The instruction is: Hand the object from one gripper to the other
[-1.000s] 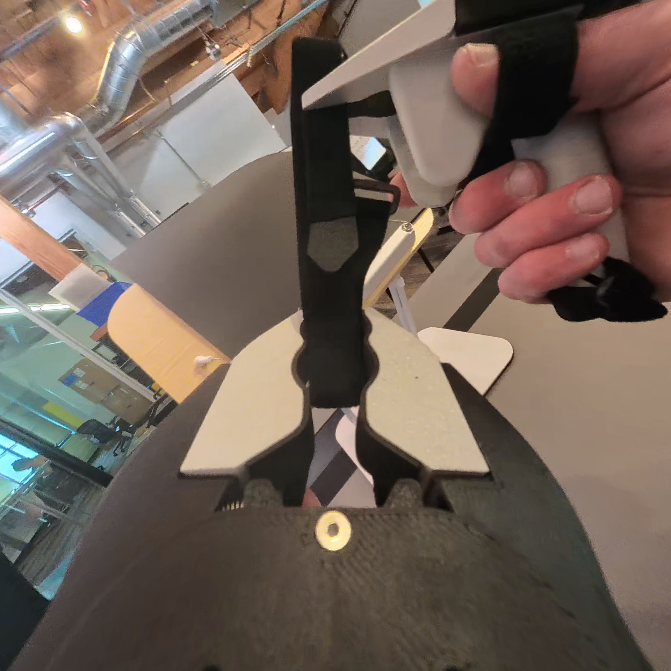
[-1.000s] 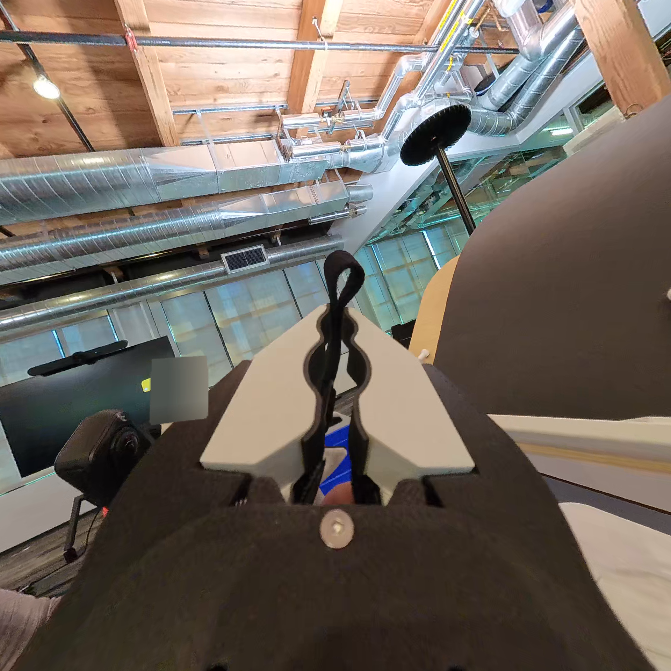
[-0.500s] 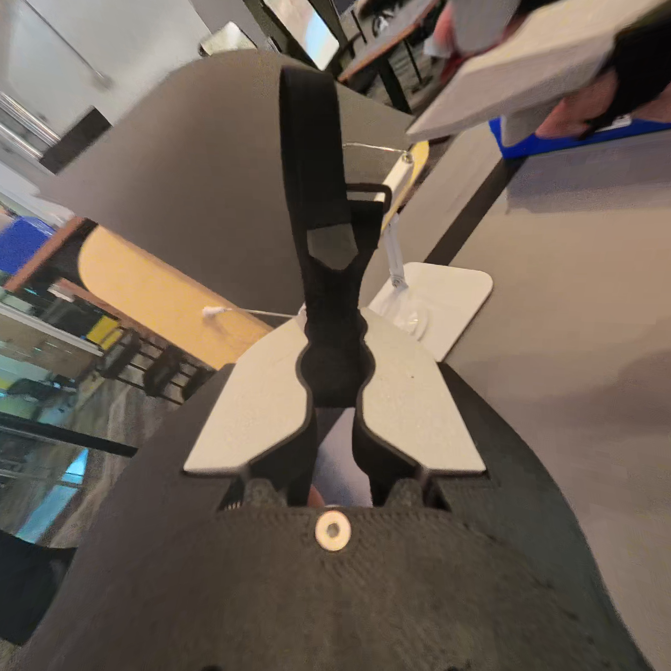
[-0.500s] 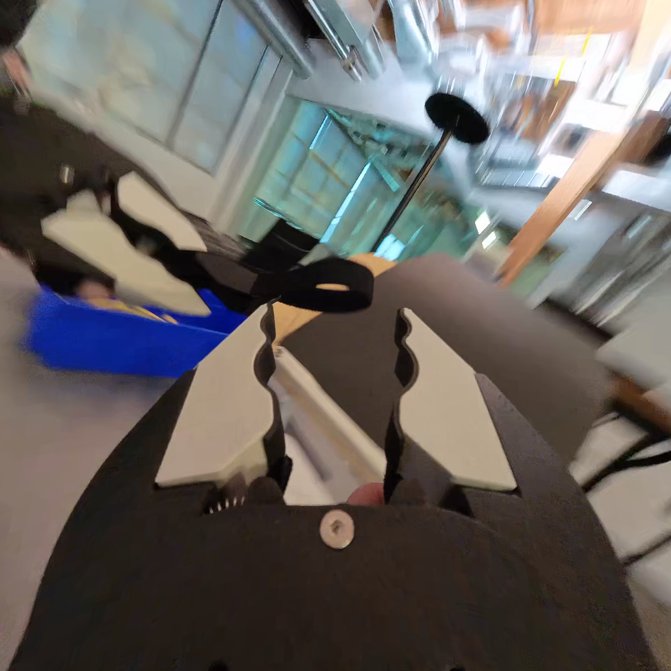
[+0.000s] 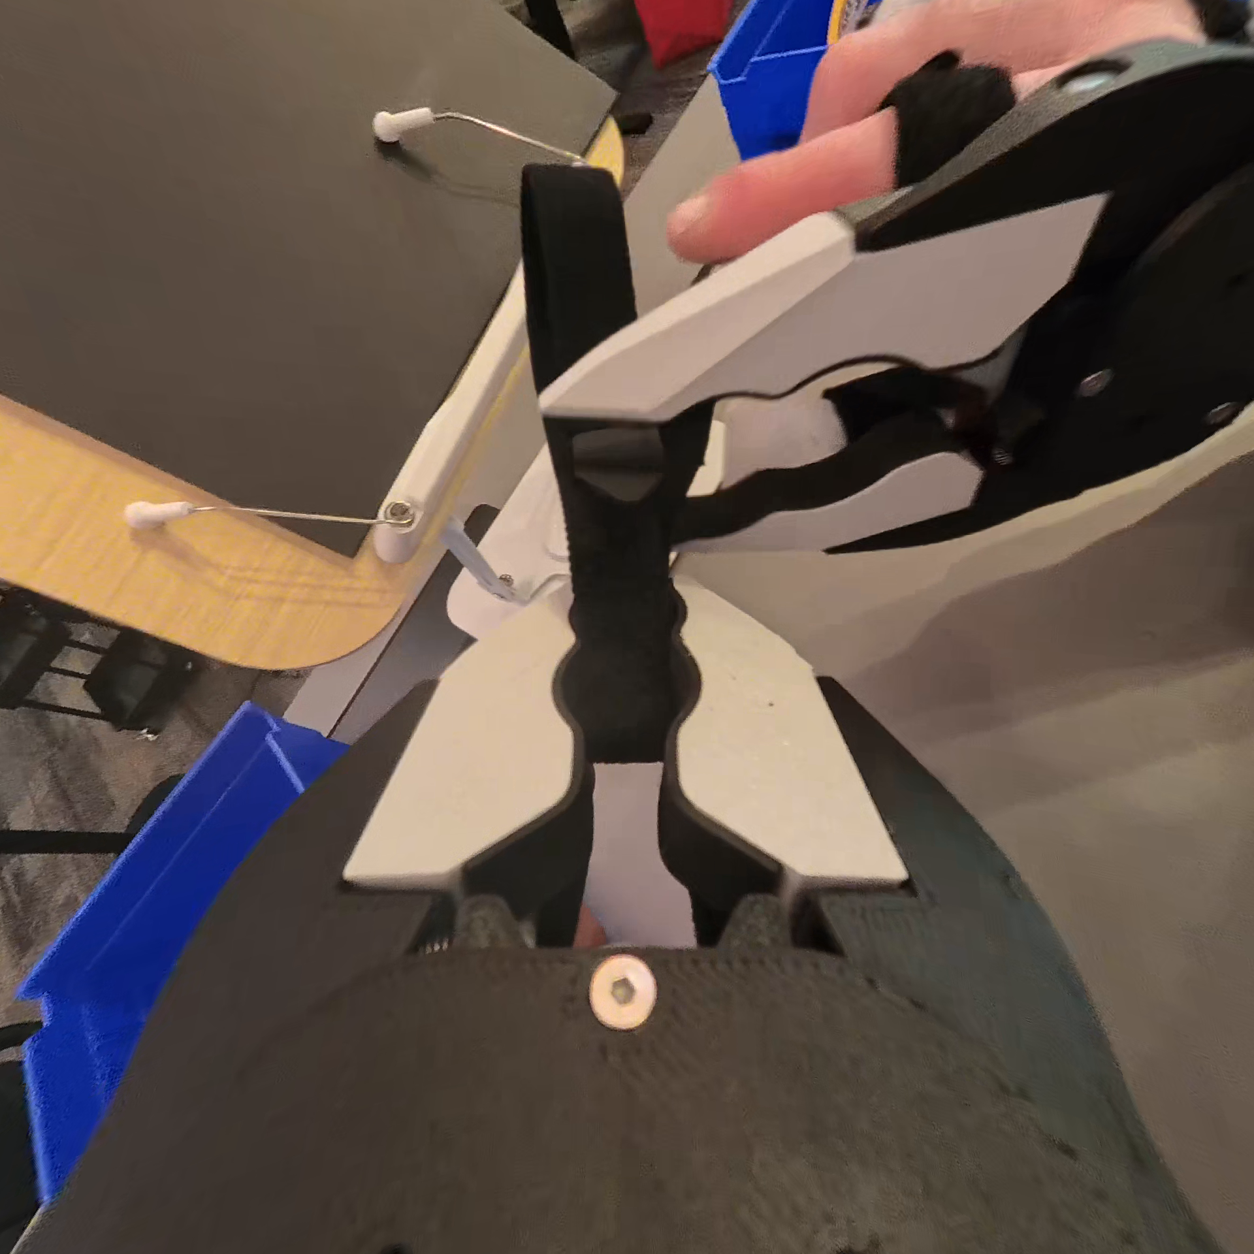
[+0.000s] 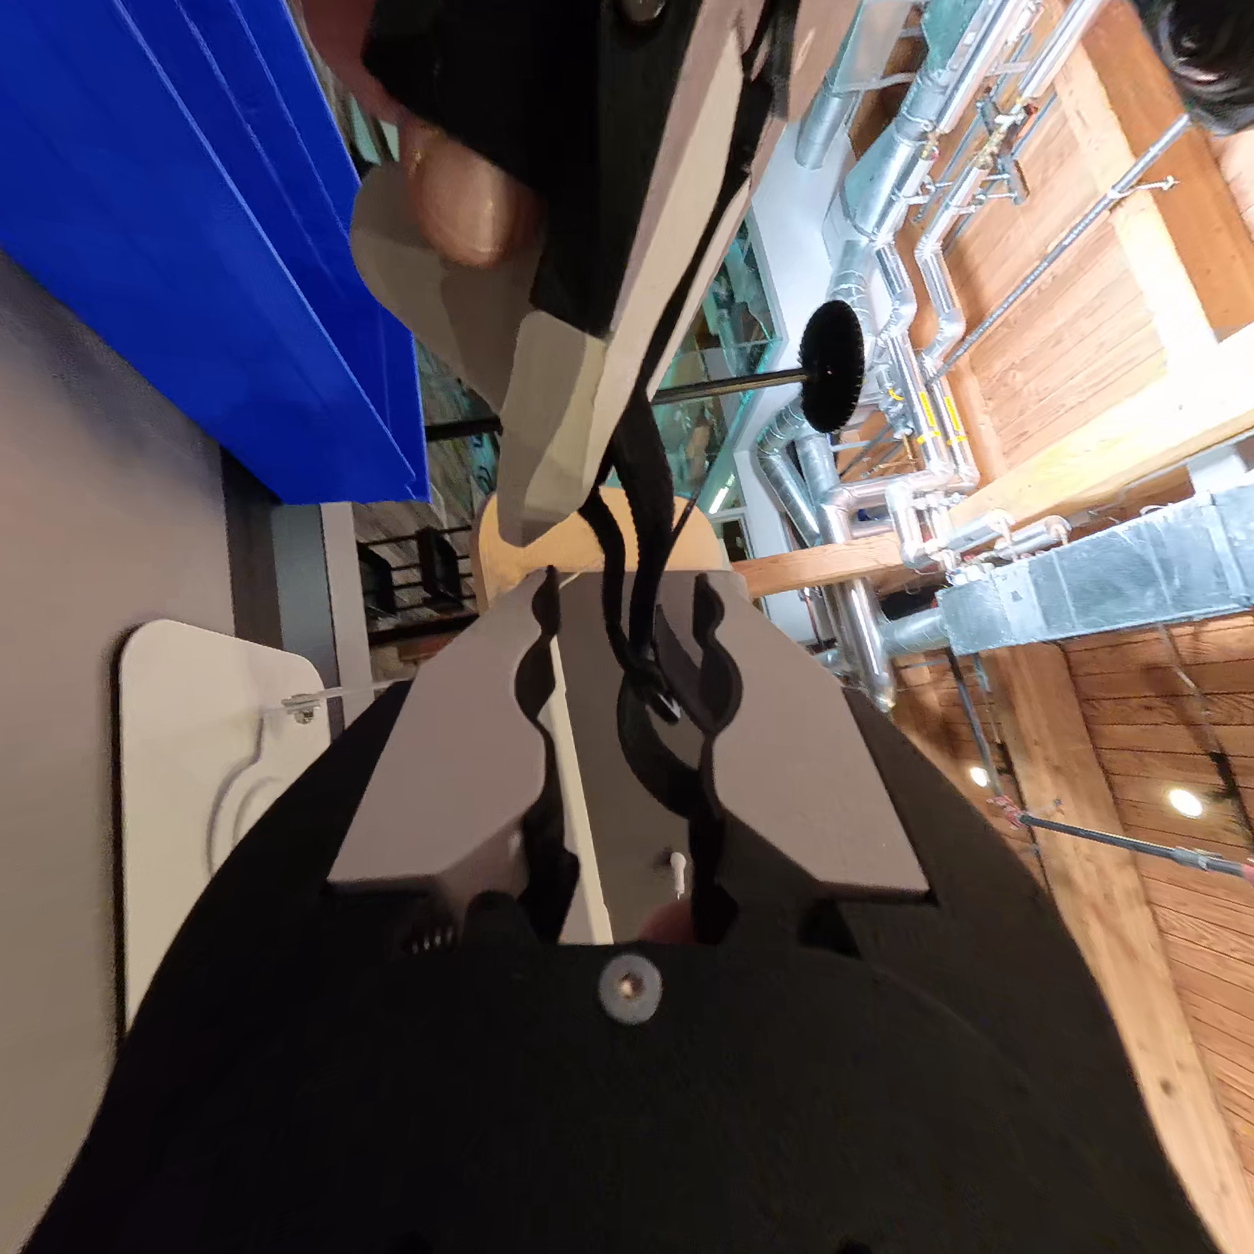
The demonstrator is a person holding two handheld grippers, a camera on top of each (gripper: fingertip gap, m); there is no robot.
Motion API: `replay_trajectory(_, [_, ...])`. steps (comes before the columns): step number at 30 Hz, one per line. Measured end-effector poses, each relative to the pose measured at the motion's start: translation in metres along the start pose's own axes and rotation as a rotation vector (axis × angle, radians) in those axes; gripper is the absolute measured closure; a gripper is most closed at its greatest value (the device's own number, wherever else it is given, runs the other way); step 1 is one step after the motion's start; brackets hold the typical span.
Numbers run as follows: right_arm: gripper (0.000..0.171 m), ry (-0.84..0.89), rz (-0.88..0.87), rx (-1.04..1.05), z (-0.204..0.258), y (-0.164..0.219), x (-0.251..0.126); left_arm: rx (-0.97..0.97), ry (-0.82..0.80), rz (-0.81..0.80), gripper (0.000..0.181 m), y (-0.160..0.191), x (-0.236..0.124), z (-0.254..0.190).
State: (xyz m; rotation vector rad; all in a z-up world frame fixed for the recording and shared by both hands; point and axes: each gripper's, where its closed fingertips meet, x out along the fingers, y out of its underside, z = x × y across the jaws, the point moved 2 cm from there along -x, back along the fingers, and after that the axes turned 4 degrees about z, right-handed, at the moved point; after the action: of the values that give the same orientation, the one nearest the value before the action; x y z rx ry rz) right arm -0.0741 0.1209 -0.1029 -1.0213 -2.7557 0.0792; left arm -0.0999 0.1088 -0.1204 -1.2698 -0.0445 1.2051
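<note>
Left wrist view: left tongs [image 5: 624, 651] clamped narrow on the lower end of the black strap [image 5: 577, 271], which stands upright out of the tips. Right tongs [image 5: 628, 475] come in from the right, roughly crosswise, jaws apart, upper jaw above and lower jaw below the strap's middle, straddling it. A hand [image 5: 848, 129] grips that tool. Grey table [image 5: 1018, 678] below, blue bin [image 5: 136, 902] at lower left.

To do this step well, I'd judge: bring the right tongs square onto the strap's flat middle, close fully, and only then let the left tongs open. The strap is limp, so a release too early risks a drop.

Right wrist view: right tongs [image 6: 628, 611] wide apart, nothing pinched. Strap [image 6: 641, 543] hangs down from the left tongs [image 6: 583, 461] above, its end and loop lying between the right jaws, nearer the right-hand one; touching or not, cannot tell. Blue bin [image 6: 203, 271] at left, white plate [image 6: 190, 733] on the table.
</note>
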Motion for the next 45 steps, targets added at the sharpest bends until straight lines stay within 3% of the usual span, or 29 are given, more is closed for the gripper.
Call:
replay_trajectory(3, [0.168, 0.019, 0.011, 0.007, 0.000, 0.002, 0.001, -0.010, 0.041, -0.009, 0.163, -0.002, 0.001, -0.007])
replay_trajectory(7, [0.170, -0.050, 0.003, 0.100, -0.003, 0.004, 0.000, 0.039, 0.026, -0.060, 0.157, -0.008, -0.001, -0.006])
replay_trajectory(11, [0.169, -0.340, 0.013, 0.310, 0.009, 0.014, -0.005, 0.226, -0.101, -0.105, 0.124, -0.017, -0.013, -0.002])
replay_trajectory(17, [0.170, -0.763, 0.118, 0.767, 0.025, 0.038, -0.022, 0.624, -0.416, -0.045, 0.104, -0.025, -0.008, 0.000])
replay_trajectory(22, [0.170, -1.055, 0.136, 0.981, 0.041, 0.038, -0.044, 0.935, -0.618, -0.085, 0.116, -0.032, 0.013, -0.014])
replay_trajectory(30, [0.171, -1.327, 0.218, 1.080, 0.075, 0.045, -0.067, 1.111, -0.656, -0.019, 0.135, -0.009, 0.055, -0.036])
replay_trajectory(34, [0.171, -1.366, 0.208, 1.086, 0.079, 0.041, -0.070, 1.117, -0.665, 0.014, 0.157, -0.001, 0.066, -0.035])
replay_trajectory(39, [0.168, -1.342, 0.191, 1.112, 0.078, 0.041, -0.066, 1.076, -0.677, 0.018, 0.165, 0.001, 0.066, -0.031])
replay_trajectory(41, [0.158, -1.290, 0.173, 1.123, 0.073, 0.040, -0.059, 1.028, -0.691, 0.032, 0.166, 0.001, 0.063, -0.023])
replay_trajectory(45, [0.117, -1.043, 0.096, 0.962, 0.052, 0.037, -0.040, 0.761, -0.613, 0.040, 0.167, 0.006, 0.056, -0.004])
